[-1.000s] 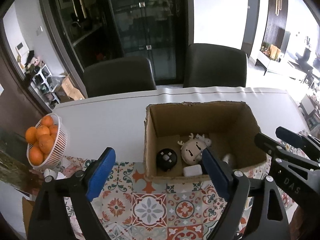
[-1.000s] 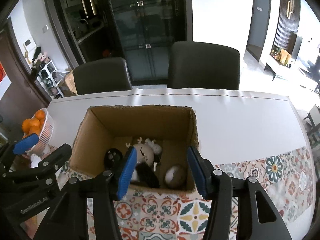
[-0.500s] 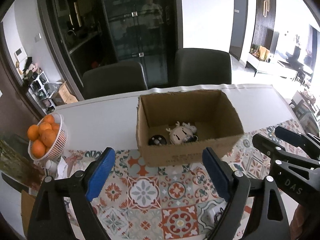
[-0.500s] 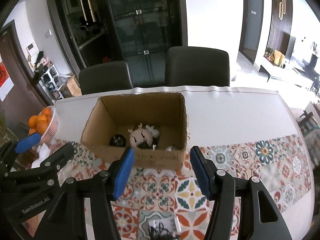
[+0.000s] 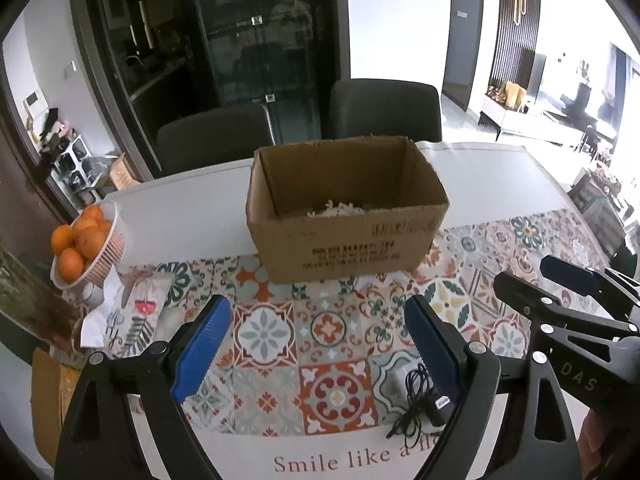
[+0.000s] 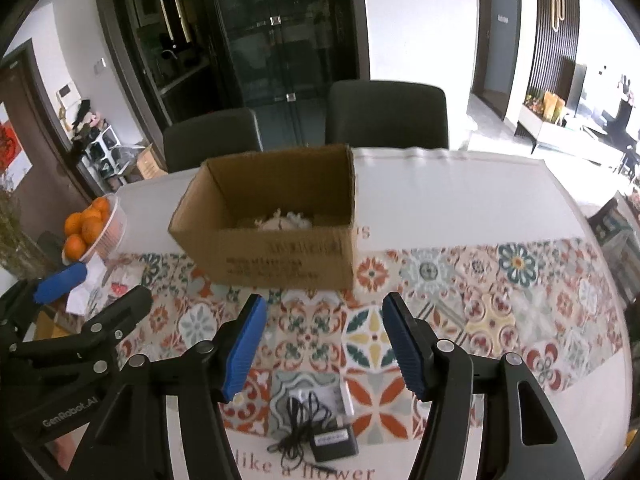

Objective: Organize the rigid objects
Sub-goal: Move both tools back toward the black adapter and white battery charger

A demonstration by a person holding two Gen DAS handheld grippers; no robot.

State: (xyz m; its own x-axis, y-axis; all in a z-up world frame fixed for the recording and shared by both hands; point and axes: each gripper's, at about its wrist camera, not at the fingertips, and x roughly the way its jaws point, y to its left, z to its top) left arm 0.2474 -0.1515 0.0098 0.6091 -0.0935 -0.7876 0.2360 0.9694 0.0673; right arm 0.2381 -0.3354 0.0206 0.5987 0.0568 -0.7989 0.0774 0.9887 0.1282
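Your right gripper [image 6: 323, 343] has its two blue pads spread wide apart, and there is nothing between them. Your left gripper [image 5: 318, 346] is the same: wide open and holding nothing. Both hang above the patterned tablecloth [image 6: 500, 320], side by side, so each camera can see the other gripper at its edge. My guess is you hold them open like this so you are ready to pick up the next thing. Just below and in front of your right pads lies a small black charger [image 6: 334, 442] with its thin black cord bunched up beside it, resting partly on a little white thing that I cannot make out. In the left view the charger [image 5: 434, 404] sits low, down by the right pad, so it is nearer to your right gripper. It looks like the next thing to put away, and the loose cord may dangle or catch when you lift it. Farther off stands the open cardboard box [image 6: 276, 228], well apart from both grippers. A little white toy [image 6: 282, 220] peeks over its front wall, so some things are already inside. Off to the left, a white basket of oranges [image 5: 86, 240] sits near the table edge.
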